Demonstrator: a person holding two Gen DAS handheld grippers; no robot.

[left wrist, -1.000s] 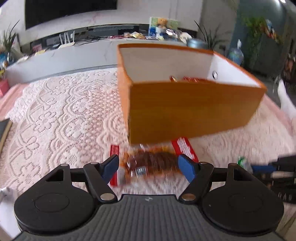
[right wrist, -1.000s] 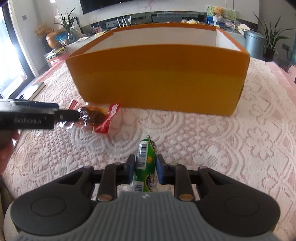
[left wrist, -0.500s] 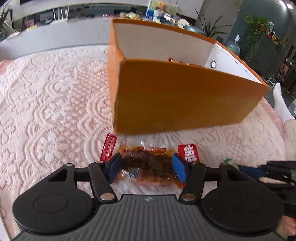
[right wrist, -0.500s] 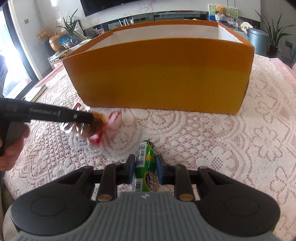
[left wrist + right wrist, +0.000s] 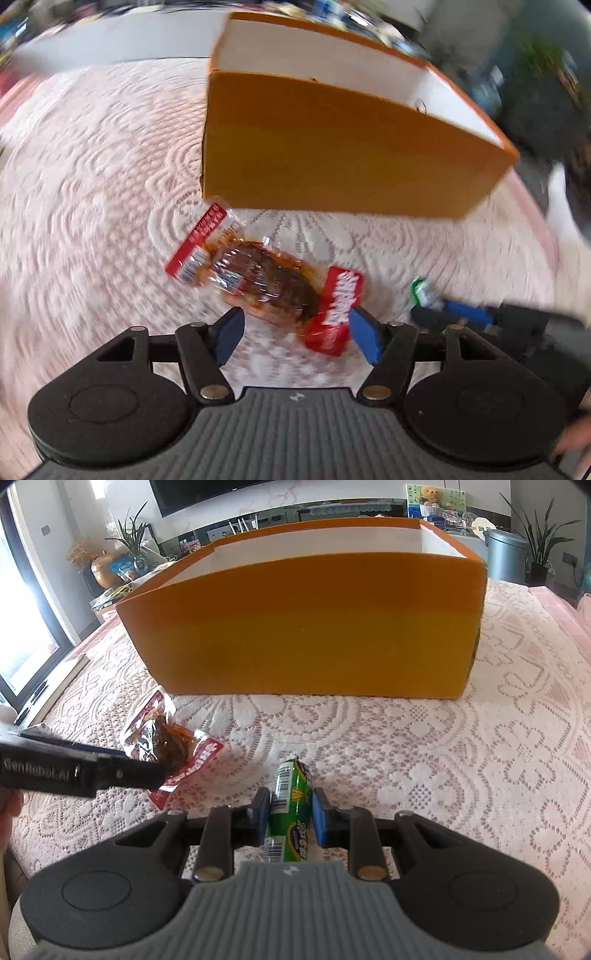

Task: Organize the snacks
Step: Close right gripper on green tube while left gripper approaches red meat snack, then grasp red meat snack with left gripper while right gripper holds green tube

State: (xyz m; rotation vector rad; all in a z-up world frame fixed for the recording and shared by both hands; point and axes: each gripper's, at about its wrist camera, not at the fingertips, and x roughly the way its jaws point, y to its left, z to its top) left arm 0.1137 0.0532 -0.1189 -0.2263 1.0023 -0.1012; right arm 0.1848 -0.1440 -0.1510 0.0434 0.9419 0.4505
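A clear snack packet with red ends and brown food (image 5: 264, 278) lies on the lace cloth, just ahead of my left gripper (image 5: 295, 330), which is open around its near end. It also shows in the right wrist view (image 5: 168, 744), partly behind the left gripper's finger. My right gripper (image 5: 290, 812) is shut on a green snack packet (image 5: 290, 812) and holds it low over the cloth; its tip shows in the left wrist view (image 5: 423, 291). An orange box (image 5: 306, 627) with white inner walls stands behind both; the left wrist view shows it too (image 5: 343, 155).
The table wears a pink-white lace cloth (image 5: 461, 746). Behind it are a long counter with clutter, plants (image 5: 133, 535) and a grey bin (image 5: 504, 554). A window is at the left. The left wrist view is motion-blurred.
The left gripper has opened wider and turned; the red-ended packet now lies slanted on the cloth ahead of it. The right gripper has kept hold of the green packet and edged toward the box.
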